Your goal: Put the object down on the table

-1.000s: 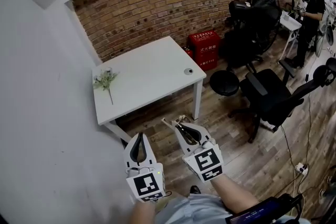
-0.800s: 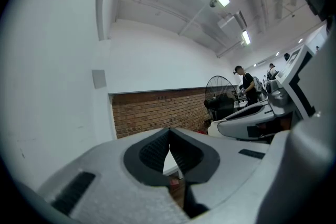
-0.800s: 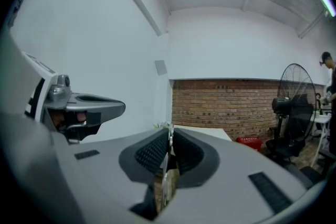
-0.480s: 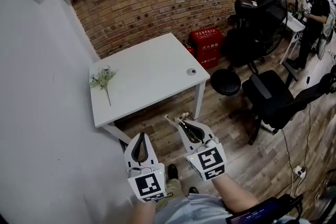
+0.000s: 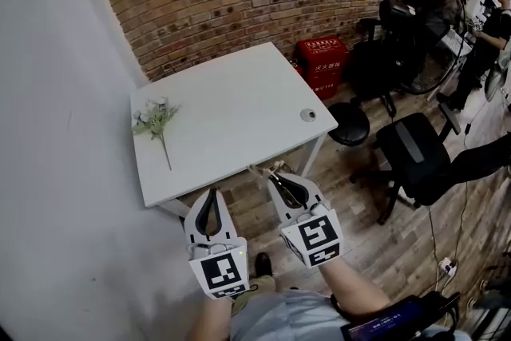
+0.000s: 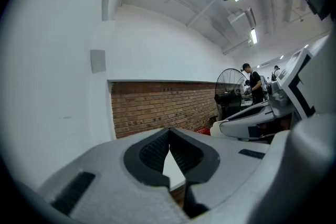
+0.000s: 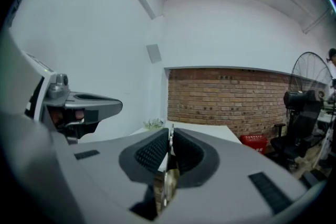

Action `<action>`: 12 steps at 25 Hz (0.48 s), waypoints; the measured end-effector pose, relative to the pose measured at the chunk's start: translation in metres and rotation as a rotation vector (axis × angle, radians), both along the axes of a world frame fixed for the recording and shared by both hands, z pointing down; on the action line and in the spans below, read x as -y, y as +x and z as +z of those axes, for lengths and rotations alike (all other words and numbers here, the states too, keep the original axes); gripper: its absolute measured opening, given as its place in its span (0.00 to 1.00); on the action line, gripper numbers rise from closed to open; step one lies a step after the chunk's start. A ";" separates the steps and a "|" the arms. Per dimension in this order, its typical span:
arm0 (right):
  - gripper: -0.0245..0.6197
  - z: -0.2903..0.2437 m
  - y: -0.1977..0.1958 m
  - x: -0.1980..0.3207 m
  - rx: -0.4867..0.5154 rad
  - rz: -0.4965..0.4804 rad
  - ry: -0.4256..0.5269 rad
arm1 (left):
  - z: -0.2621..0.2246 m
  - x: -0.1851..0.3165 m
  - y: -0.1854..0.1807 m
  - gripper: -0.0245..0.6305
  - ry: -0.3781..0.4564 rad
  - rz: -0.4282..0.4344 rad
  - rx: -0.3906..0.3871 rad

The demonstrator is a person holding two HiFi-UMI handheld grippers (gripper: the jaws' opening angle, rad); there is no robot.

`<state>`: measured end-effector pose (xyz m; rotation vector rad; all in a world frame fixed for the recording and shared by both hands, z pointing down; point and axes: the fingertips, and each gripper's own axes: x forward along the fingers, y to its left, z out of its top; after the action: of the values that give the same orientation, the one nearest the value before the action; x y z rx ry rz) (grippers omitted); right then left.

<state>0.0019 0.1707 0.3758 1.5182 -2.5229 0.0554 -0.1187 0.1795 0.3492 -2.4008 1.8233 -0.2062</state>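
Observation:
My right gripper [image 5: 274, 175] is shut on a thin, pale, flat object [image 5: 264, 169] whose ends stick out beside the tips. In the right gripper view the object [image 7: 169, 140] shows edge-on between the black pads. It hangs just short of the front edge of the white table [image 5: 231, 104], above the wooden floor. My left gripper [image 5: 211, 193] is beside it on the left, also short of the table edge. Its jaws [image 6: 169, 132] meet at the tips with nothing between them.
A flower sprig [image 5: 156, 120] lies at the table's left end and a small round grommet [image 5: 308, 115] sits near its right edge. Right of the table are a black stool [image 5: 351, 124], an office chair [image 5: 415, 152], a red crate [image 5: 323, 64], a fan [image 5: 427, 4] and a person [image 5: 499, 20].
Both grippers have moved forward together toward the table's front edge, and the table now looks nearer and larger. Neither grip has changed.

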 end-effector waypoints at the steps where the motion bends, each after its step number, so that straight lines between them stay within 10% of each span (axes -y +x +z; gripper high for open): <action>1: 0.09 -0.001 -0.004 0.009 -0.003 0.002 0.001 | -0.002 0.010 -0.004 0.05 0.000 0.001 -0.003; 12: 0.09 -0.023 -0.025 0.086 -0.011 0.046 0.065 | -0.026 0.090 -0.028 0.05 0.068 0.044 0.001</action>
<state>-0.0235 0.0850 0.3524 1.5963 -2.5049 -0.0280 -0.1465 0.0890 0.3233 -2.3909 1.7460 -0.1384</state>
